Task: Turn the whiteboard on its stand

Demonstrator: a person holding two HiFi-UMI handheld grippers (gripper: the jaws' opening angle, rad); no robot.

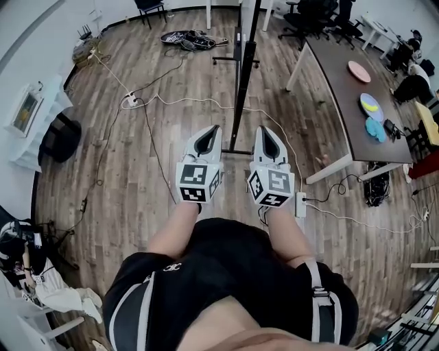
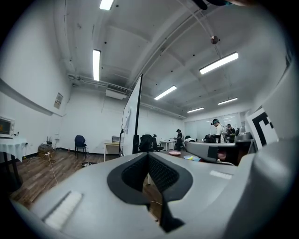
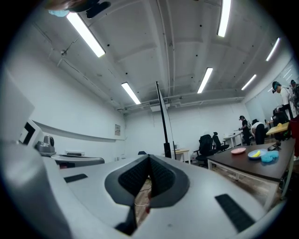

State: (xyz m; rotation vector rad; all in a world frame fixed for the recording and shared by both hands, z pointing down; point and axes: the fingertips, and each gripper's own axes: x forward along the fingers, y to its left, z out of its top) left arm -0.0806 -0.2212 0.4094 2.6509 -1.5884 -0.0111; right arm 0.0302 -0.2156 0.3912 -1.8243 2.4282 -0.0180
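Over a wooden floor (image 1: 137, 171), the whiteboard (image 1: 241, 89) stands edge-on, just ahead of and between the left tongs (image 1: 211, 131) and right tongs (image 1: 264, 131). Both are clenched, grasping nothing.

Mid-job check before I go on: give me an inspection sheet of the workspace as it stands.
Surface: wood floor, crossed by cables.
Job's things: whiteboard upright on its stand, edge-on to the head view, untouched.
Clutter: plates on the brown table; cable heap beyond the board.
Tools: left tool and right tool both shut, empty, either side of the board's edge.
Cables: white cable runs past the stand; power strip on the floor at right.
Surroundings: office chairs, people at far desks.
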